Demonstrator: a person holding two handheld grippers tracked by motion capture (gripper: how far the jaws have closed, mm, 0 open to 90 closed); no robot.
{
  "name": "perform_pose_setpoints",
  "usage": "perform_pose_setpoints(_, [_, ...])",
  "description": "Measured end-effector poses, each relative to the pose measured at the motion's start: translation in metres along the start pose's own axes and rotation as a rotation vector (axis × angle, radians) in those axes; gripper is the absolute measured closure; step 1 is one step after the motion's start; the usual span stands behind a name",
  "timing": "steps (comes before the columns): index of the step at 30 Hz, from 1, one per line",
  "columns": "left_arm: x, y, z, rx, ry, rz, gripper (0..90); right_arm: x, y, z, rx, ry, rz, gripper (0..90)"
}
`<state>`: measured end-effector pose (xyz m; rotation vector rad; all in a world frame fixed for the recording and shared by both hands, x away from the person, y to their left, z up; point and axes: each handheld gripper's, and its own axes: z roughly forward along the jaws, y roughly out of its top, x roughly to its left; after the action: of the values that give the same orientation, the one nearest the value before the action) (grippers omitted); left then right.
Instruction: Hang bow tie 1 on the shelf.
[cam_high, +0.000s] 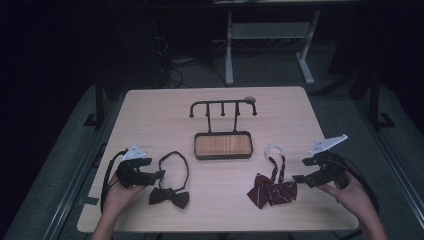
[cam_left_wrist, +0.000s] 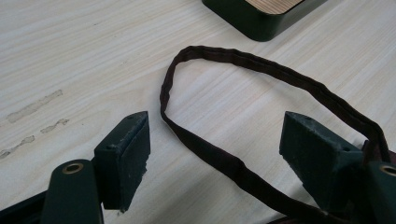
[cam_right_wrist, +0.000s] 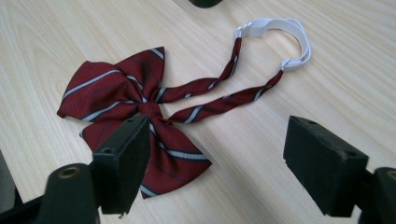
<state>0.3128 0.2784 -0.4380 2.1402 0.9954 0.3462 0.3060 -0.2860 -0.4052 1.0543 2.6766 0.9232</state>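
Two bow ties lie on the pale wooden table (cam_high: 150, 107), one in front of each of your hands. Your left tongs (cam_high: 152, 176) sit near the left edge, low over the table, jaws spread apart and gripping nothing. In the left gripper view, the neck strap (cam_left_wrist: 224, 163) of the dark bow tie (cam_high: 169, 197) runs across the gap between the jaws without touching either pad. The dark bow itself lies just right of those tongs, close to the near edge, with its strap looping away toward the far side.

Your right tongs (cam_high: 302, 169) hover near the right edge, also released and wide open. The striped red bow tie (cam_high: 271, 192) lies just left of them, near the near edge. Its two striped straps run away from you to a white elastic band (cam_high: 273, 149). In the right gripper view, the bow sits ahead of the left jaw, apart from it.

Between the ties, farther off, stands a black tray with a wooden floor (cam_high: 223, 145) and a hook rack (cam_high: 223, 107) rising behind it. Bare tabletop separates the tray from both ties, and the far corners are open.
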Motion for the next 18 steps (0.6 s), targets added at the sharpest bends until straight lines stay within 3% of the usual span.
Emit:
perform_pose_setpoints(5, [0.000, 0.000, 0.000, 0.001, -0.002, -0.004, 25.0, 0.001, 0.009, 0.001, 0.015, -0.002, -0.006, 26.3])
perform_pose_setpoints(9, [-0.001, 0.000, 0.001, 0.001, -0.004, 0.006, 25.0, 0.003, 0.019, 0.003, 0.036, -0.006, -0.025, 30.1])
perform_pose_setpoints(14, [0.000, -0.001, 0.001, -0.011, -0.011, -0.008, 25.0, 0.004, 0.033, 0.009, 0.070, -0.008, -0.058, 35.2])
perform_pose_setpoints(18, [0.000, -0.001, 0.000, -0.003, -0.011, -0.001, 25.0, 0.000, 0.041, 0.015, 0.095, -0.003, -0.054, 37.8])
